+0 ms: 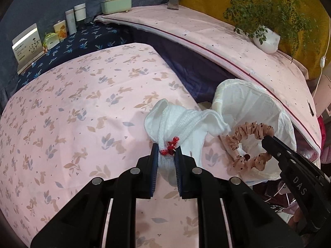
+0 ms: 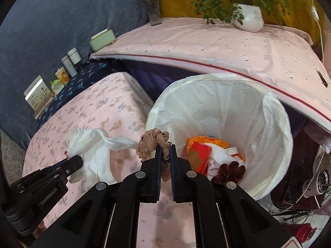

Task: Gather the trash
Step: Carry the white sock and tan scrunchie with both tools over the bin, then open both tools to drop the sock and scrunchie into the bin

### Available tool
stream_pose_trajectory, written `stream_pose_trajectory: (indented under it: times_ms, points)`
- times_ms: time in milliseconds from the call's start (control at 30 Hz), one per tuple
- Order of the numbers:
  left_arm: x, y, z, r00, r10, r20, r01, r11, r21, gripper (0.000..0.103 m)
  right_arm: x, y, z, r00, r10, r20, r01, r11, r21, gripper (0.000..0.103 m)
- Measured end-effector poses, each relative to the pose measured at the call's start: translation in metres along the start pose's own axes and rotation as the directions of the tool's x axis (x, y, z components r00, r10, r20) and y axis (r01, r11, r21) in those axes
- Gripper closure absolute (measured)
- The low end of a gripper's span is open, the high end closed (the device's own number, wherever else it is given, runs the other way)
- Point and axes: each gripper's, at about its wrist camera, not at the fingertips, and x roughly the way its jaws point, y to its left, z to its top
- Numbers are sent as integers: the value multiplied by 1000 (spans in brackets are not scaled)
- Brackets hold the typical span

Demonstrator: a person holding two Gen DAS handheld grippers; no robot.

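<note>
My left gripper (image 1: 167, 154) is shut on a white sock (image 1: 182, 124) with a small red bow, held just above the pink floral bedspread (image 1: 72, 113). The sock also shows in the right wrist view (image 2: 93, 142), with the left gripper (image 2: 74, 162) at its cuff. My right gripper (image 2: 165, 150) is shut on a tan polka-dot scrunchie (image 2: 153, 142), held at the near rim of a white-lined trash bin (image 2: 275, 124). The scrunchie (image 1: 248, 132) and the right gripper (image 1: 266, 142) show in the left wrist view in front of the bin (image 1: 244, 97). Inside the bin lie orange and red wrappers (image 2: 202, 150) and a dark red scrunchie (image 2: 229, 171).
A second pink-covered surface (image 2: 206, 43) behind the bin carries a white plant pot (image 2: 248, 18), a glass vase (image 2: 154, 12) and a green box (image 2: 102, 38). Bottles and cartons (image 2: 66, 68) stand on a navy cloth at the left. Cables and clutter (image 2: 310, 186) sit right of the bin.
</note>
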Motion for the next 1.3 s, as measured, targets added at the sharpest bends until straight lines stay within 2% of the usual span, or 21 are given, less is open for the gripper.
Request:
stream_pose_trajectory:
  times_ms: [233,433,933,1067,1133,1167,1300]
  points:
    - [-6,-42,11,999,-25,24,23,997,70,88,-16,-36,12,999,-15,41,12,998,62,96]
    - [-3,-73,17,999,-39,24,36,992,119,88,-20,-64,13,999,-30,44,25,994,110,96]
    - [12,-122,19,996,-85,-5,85,980,179,87,-21,-113,11,997,-60,37,52,981,188,95]
    - [16,-125,19,997,-71,-5,70,982,175,82,-18,-118,10,997,-66,33,59,979,193,94]
    - [18,-124,19,998,-55,-4,55,985,166,63,-17,-118,10,997,-67,31,60,979,195,93]
    - [19,-122,19,999,-49,0,48,986,157,59,-17,-118,11,997,-68,31,61,979,195,92]
    - [21,-117,19,999,-40,-2,40,988,147,56,-14,-114,11,998,-65,27,59,980,189,89]
